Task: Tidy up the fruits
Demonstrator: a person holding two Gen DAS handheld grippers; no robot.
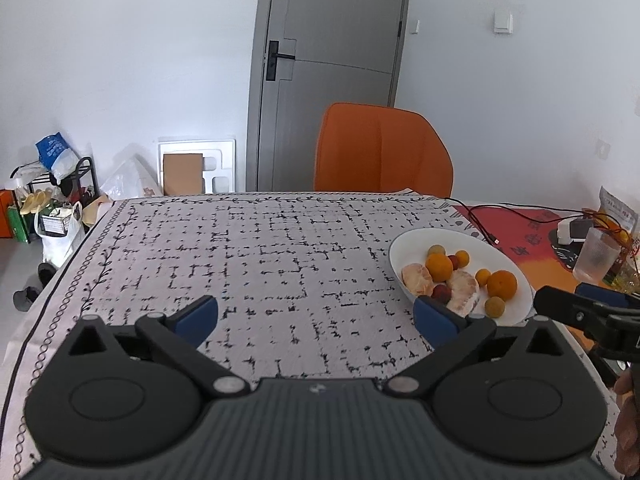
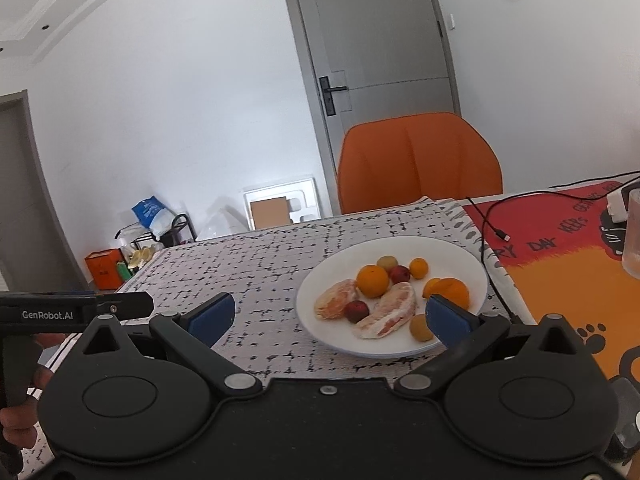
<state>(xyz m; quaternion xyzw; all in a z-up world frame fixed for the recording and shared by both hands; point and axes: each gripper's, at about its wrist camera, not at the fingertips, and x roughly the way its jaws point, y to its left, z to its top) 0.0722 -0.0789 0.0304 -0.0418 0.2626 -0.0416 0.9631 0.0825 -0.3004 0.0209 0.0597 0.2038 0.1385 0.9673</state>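
In the left wrist view, the left gripper (image 1: 316,316) fills the lower part of the frame with its blue-tipped fingers (image 1: 198,316) spread as wide as they go, nothing between them but bare patterned cloth (image 1: 240,260) on the bench; neither fingertip touches any fruit, though the right tip overlaps the near rim of the white plate (image 1: 404,248) in the picture, and whether it touches cannot be told. That plate sits at the right of the frame, holding two oranges (image 1: 439,266), two peeled citrus pieces (image 1: 418,278), several small yellow fruits (image 1: 495,306) and a couple of small red ones (image 1: 441,292). At the far right edge, part of the other gripper pokes in beside the plate, with a clear cup (image 1: 596,256) above it. In the right wrist view, the left gripper's black body shows at the left edge, gripped by a hand (image 2: 16,420). The right gripper (image 2: 330,314) occupies the bottom, its fingers (image 2: 212,316) likewise fully spread and holding nothing. The plate (image 2: 460,256) lies centre-right, partly between and beyond the fingertips, the right tip covering its near right part. An orange chair (image 2: 420,160) stands behind the bench.
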